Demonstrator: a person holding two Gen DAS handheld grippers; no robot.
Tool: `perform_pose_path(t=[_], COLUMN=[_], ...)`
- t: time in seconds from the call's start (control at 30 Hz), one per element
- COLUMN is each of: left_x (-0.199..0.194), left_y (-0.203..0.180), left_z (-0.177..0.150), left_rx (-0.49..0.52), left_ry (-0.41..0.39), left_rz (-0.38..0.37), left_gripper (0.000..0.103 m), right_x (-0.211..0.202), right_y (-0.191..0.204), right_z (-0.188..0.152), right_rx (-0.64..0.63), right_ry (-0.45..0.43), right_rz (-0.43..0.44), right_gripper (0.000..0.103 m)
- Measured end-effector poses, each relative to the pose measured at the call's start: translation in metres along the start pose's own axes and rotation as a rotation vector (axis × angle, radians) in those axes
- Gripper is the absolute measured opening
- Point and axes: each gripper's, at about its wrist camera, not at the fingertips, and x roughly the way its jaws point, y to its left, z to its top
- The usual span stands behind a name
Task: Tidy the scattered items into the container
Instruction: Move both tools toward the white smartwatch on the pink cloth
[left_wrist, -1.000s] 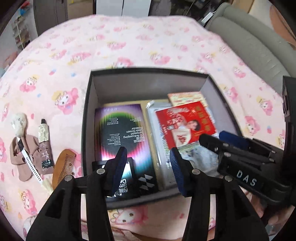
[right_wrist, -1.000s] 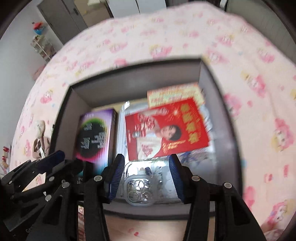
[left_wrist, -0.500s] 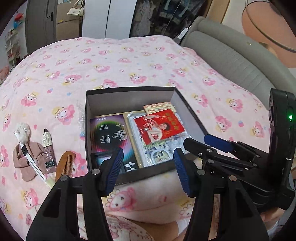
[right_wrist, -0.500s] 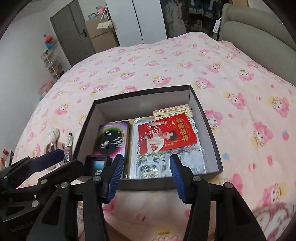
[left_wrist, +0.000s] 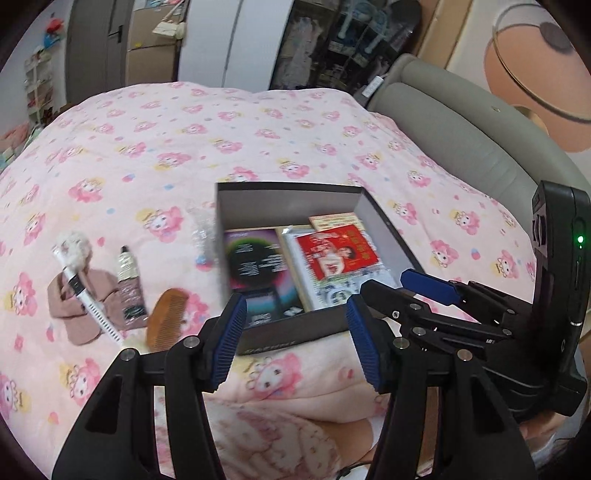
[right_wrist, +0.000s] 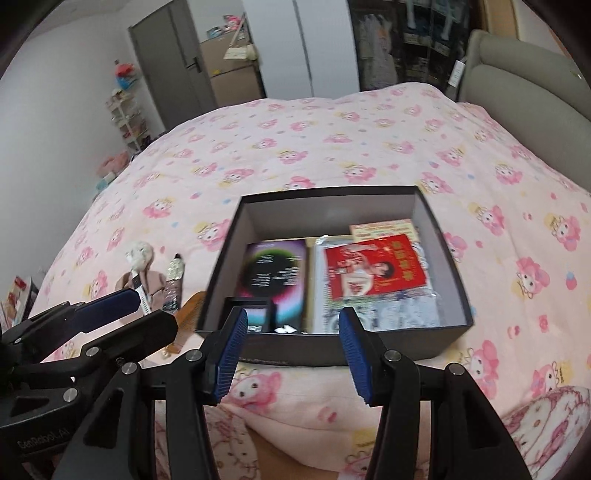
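Note:
A dark open box (left_wrist: 317, 332) (right_wrist: 332, 347) sits on the pink bed. Inside lie a purple-black pack (left_wrist: 255, 262) (right_wrist: 275, 269), a red card (left_wrist: 336, 254) (right_wrist: 373, 266) and clear packets. Left of the box lie a wooden comb (left_wrist: 166, 317) (right_wrist: 188, 314), a small tube (left_wrist: 129, 284) (right_wrist: 173, 280), a white strip (left_wrist: 88, 302) and a brown cloth doll (left_wrist: 85, 295) (right_wrist: 144, 273). My left gripper (left_wrist: 295, 339) is open and empty, above the box's near edge. My right gripper (right_wrist: 291, 347) is open and empty, also before the near wall.
The pink patterned quilt (left_wrist: 184, 147) (right_wrist: 332, 140) covers the whole bed. A grey padded headboard (left_wrist: 461, 125) (right_wrist: 517, 74) runs along the right. A crumpled clear wrapper (left_wrist: 201, 229) lies by the box's left wall. Wardrobes and shelves stand behind.
Both grippers have pulled back and up from inside the box to before its near edge. Both stay open and empty. The items on the bed have not moved.

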Motion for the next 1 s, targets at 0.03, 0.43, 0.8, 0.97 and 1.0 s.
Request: perform_pose_path(t=[0.03, 0.43, 0.8, 0.97, 1.0], left_x=[-0.003, -0.026, -0.009, 0.004, 0.008], left_y=[0.007, 0.108, 0.184, 0.215, 0.221], left_z=[-0.002, -0.022, -0.033, -0.036, -0.038], left_rx=[-0.011, -0.167, -0.324, -0.383, -0.394], left_ry=[-0.001, -0.005, 0.013, 0.020, 0.025], left_rz=[0.007, 0.104, 0.118, 0.119, 0.116], left_gripper=[0.057, 0.057, 0.057, 0.057, 0.057], right_x=[0.001, 0.045, 0.111, 0.134, 0.139], right_y=[0.006, 0.105, 0.157, 0.175, 0.177], right_z=[0.000, 0.007, 0.014, 0.019, 0.020], right_rx=[-0.010, -0.164, -0.203, -0.226, -0.228], right_ry=[0.004, 0.082, 0.242, 0.271, 0.281], right_rz=[0.003, 0.051, 0.171, 0.179, 0.188], right_gripper=[0.048, 0.048, 0.047, 0.047, 0.048])
